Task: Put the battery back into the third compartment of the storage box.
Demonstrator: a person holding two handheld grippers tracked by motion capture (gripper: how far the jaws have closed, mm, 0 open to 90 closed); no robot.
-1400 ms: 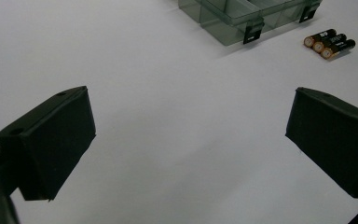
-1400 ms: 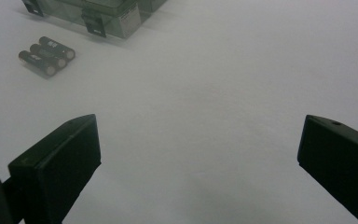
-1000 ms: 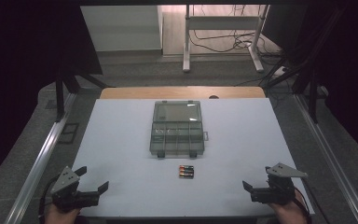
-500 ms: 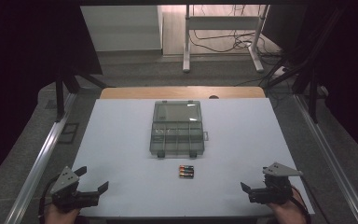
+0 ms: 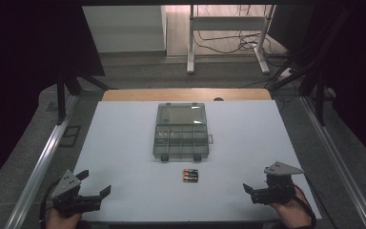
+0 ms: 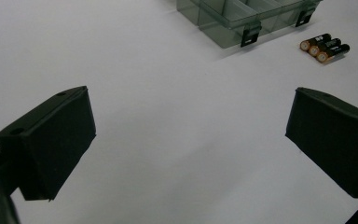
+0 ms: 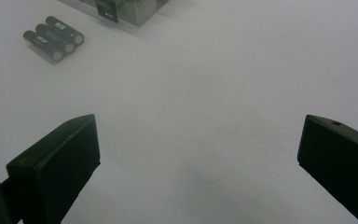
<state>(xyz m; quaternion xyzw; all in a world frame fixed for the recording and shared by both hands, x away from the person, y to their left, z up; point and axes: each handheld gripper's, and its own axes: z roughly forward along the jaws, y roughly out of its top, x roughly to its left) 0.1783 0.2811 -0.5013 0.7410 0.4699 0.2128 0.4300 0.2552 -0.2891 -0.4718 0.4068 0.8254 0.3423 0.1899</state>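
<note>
A clear grey compartment box (image 5: pixel 181 131) lies at the middle of the white table (image 5: pixel 124 143), dividers showing in its near half. Three black-and-copper batteries (image 5: pixel 190 175) lie side by side just in front of it. My left gripper (image 5: pixel 94 182) rests open at the near left corner, nothing between its jaws. My right gripper (image 5: pixel 255 191) stands open at the near right, also holding nothing. From the left gripper (image 6: pixel 191 135), the batteries (image 6: pixel 325 47) and box (image 6: pixel 247 16) lie ahead to the right. From the right gripper (image 7: pixel 198 158), the batteries (image 7: pixel 53 38) and box corner (image 7: pixel 126 8) lie ahead left.
Metal rails (image 5: pixel 43 162) run along both sides of the table. A wooden strip (image 5: pixel 186 94) borders its far edge. Beyond it is a floor with a white frame stand (image 5: pixel 228 43) and cables. Bare white tabletop lies between each gripper and the batteries.
The right gripper has slid a little to the left along the near edge. The left gripper, box and batteries have stayed put.
</note>
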